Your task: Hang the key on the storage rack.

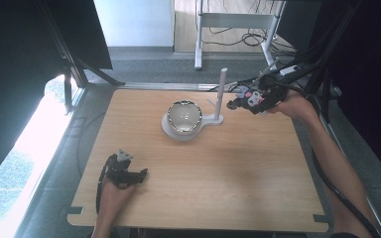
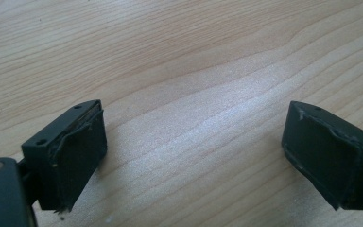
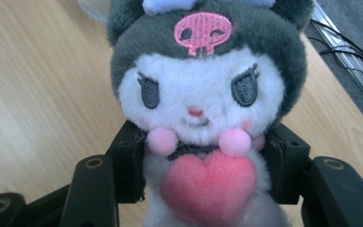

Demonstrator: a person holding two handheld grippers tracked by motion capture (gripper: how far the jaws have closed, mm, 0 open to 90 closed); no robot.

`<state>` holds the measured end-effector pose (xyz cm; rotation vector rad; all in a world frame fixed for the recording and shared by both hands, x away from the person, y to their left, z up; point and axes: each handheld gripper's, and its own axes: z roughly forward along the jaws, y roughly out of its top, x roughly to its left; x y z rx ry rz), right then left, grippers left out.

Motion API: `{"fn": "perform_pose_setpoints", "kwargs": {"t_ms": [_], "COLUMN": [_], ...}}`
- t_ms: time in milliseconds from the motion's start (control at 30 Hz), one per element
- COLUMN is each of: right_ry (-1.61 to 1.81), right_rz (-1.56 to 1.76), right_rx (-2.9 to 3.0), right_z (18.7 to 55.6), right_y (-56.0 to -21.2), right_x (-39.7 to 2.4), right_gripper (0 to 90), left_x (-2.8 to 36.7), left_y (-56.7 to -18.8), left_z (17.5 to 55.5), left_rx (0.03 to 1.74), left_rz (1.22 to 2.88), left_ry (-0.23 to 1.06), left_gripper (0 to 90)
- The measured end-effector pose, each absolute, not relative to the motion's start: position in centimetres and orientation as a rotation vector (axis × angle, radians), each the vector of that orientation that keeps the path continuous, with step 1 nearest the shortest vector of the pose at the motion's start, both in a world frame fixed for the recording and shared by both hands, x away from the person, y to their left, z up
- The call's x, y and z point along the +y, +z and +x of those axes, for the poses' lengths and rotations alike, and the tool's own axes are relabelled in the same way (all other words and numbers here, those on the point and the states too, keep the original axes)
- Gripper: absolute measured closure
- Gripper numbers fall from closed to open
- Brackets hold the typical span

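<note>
A plush doll [image 3: 201,94] with a dark grey hood, a pink skull mark, a white face and a pink heart on its chest sits between my right gripper's [image 3: 203,165] jaws, which are shut on its body. In the high view this right gripper [image 1: 243,101] hangs above the table's far right, close to the white post [image 1: 222,94] of a stand, with the plush doll [image 1: 250,97] at its tip. My left gripper [image 1: 140,174] rests low near the table's front left. Its jaws stand wide apart over bare wood, the left gripper [image 2: 194,156] holding nothing.
A white stand [image 1: 178,133] near the table's middle back carries a shiny round bowl [image 1: 184,115] and an upright post. The wooden table [image 1: 203,168] has a wide stretch of bare wood in front. Cables and a white frame [image 1: 238,20] lie on the floor behind.
</note>
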<state>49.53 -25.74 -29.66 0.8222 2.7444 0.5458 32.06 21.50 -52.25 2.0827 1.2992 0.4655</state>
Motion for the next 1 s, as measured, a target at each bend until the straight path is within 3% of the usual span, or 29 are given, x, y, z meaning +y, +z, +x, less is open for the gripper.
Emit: {"fn": "perform_pose_setpoints", "kwargs": {"t_ms": [1000], "right_ry": [0.572], "right_rz": [0.876], "right_rx": [2.645], "right_z": [54.4], "right_y": [-27.6], "right_x": [-23.4], "right_gripper": [42.6], "left_x": [21.5], "left_y": [-52.3], "left_z": [32.1], "left_rx": [1.299], "left_rz": [2.083], "left_ry": [0.466], "left_gripper": [7.3]}}
